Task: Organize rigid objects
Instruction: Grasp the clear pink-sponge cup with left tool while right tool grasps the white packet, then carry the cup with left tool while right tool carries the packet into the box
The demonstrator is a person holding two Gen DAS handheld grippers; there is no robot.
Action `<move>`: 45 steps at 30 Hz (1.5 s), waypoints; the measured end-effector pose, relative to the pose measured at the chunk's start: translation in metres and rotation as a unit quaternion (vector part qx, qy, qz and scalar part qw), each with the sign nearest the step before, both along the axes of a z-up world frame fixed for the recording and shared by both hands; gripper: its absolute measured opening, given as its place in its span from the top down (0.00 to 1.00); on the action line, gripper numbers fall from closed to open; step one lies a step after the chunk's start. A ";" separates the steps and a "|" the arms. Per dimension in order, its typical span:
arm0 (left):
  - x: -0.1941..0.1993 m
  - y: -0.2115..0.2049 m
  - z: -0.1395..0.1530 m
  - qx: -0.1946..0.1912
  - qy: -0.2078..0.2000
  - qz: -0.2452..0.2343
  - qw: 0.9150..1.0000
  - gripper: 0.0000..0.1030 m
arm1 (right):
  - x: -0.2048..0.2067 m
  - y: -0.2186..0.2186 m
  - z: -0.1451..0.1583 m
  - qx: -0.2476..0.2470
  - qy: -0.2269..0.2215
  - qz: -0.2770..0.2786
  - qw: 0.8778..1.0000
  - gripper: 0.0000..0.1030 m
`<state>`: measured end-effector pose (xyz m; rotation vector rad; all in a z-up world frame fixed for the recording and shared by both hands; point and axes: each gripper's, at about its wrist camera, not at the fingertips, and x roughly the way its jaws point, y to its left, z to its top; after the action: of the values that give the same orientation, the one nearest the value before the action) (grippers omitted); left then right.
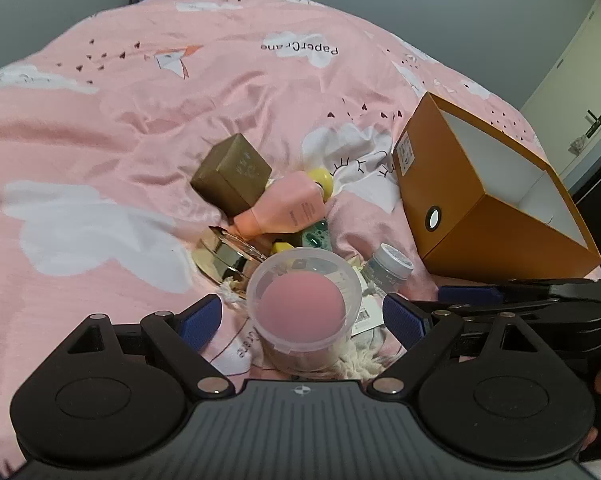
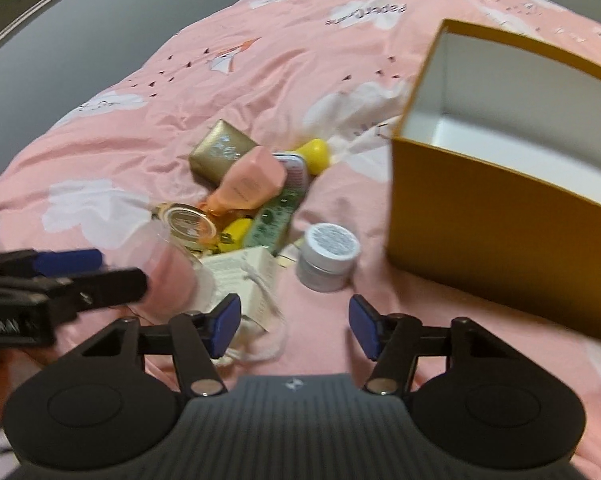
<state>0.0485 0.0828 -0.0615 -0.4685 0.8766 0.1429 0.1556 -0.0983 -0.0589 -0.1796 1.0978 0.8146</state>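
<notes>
A pile of small objects lies on the pink bed. A clear plastic cup [image 1: 303,304] stands between the fingers of my open left gripper [image 1: 302,318], untouched by the pads; it also shows in the right wrist view [image 2: 168,272]. Beyond it lie a gold box [image 1: 232,174], a pink bottle [image 1: 284,208], a yellow round thing [image 1: 322,180], a green patterned case [image 1: 316,234], a gold-lidded jar [image 1: 224,258] and a small grey jar [image 1: 388,266]. My right gripper [image 2: 294,326] is open and empty, just short of the grey jar [image 2: 328,256]. An open orange box [image 2: 500,184] stands to the right.
A white card box with a cotton cord [image 2: 252,280] lies under the left finger of the right gripper. The left gripper [image 2: 60,276] reaches in from the left of the right wrist view. A door [image 1: 580,80] and a grey wall stand beyond the bed.
</notes>
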 end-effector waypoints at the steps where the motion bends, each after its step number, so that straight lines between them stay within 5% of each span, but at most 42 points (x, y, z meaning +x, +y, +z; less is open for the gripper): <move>1: 0.002 0.000 -0.002 -0.002 0.000 -0.002 1.000 0.00 | 0.002 0.004 -0.003 0.001 0.006 0.002 1.000 0.44; 5: 0.008 -0.001 -0.009 -0.006 0.005 -0.009 1.000 0.03 | 0.007 0.014 -0.016 0.005 0.037 0.008 0.999 0.46; 7: 0.009 0.000 -0.012 -0.010 0.006 -0.011 1.000 0.22 | 0.009 0.018 -0.022 0.007 0.050 0.010 0.999 0.46; 10: 0.010 0.003 -0.015 -0.017 0.005 -0.012 1.000 0.29 | 0.014 0.020 -0.028 0.018 0.071 0.012 0.997 0.46; 21: -0.007 0.018 -0.007 -0.027 -0.001 -0.011 1.000 0.29 | 0.035 0.022 -0.061 0.074 0.182 -0.022 0.980 0.46; 24: -0.005 0.018 -0.012 -0.027 0.006 -0.005 1.000 0.28 | 0.037 0.018 -0.066 0.097 0.212 -0.034 0.972 0.57; 37: -0.002 0.018 -0.012 -0.026 -0.014 0.002 1.000 0.29 | 0.023 0.009 -0.035 0.120 0.175 -0.015 0.977 0.73; 45: 0.000 -0.002 0.019 0.018 -0.053 -0.010 0.998 0.29 | 0.011 -0.020 0.019 0.131 0.072 -0.023 0.989 0.74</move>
<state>0.0486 0.0807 -0.0427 -0.4302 0.7728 0.1134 0.1665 -0.1186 -0.0402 0.1259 1.1137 0.9330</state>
